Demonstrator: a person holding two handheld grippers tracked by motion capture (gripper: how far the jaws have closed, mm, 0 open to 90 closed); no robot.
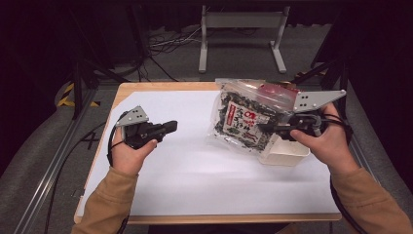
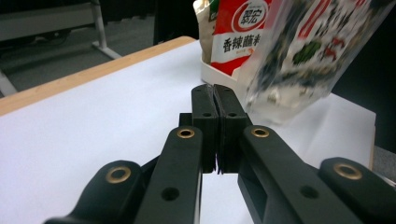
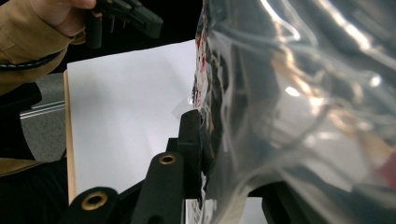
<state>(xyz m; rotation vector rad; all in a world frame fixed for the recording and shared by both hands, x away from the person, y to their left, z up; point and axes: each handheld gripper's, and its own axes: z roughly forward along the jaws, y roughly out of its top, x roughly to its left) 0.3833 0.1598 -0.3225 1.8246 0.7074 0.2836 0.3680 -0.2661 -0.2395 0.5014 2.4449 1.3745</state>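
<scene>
On the table: a white paper sheet (image 1: 195,165) is covering most of the light wooden tabletop (image 1: 160,86)
Right gripper: the right gripper (image 1: 265,128) is pinching the clear plastic bag with dark printed contents and red lettering (image 1: 241,119), its black jaws closing on the bag's right-hand edge; in the right gripper view the crinkled film (image 3: 299,107) is lying against the visible jaw
Bag's place: the bag is hanging tilted in that grip, clear of the paper, at the right side of the table, partly in front of the white rectangular plastic tub (image 1: 287,152)
Tub: it is sitting on the paper near the right edge, and in the left gripper view a red packet with white lettering (image 2: 238,32) is standing in it
Left gripper: the left gripper (image 1: 171,126) is hovering over the left part of the paper, well apart from the bag, its jaws pressed together with nothing between them
Hands: the left hand (image 1: 129,151) and the right hand (image 1: 326,141) are each wrapping around a gripper body, tan sleeves coming in from below
</scene>
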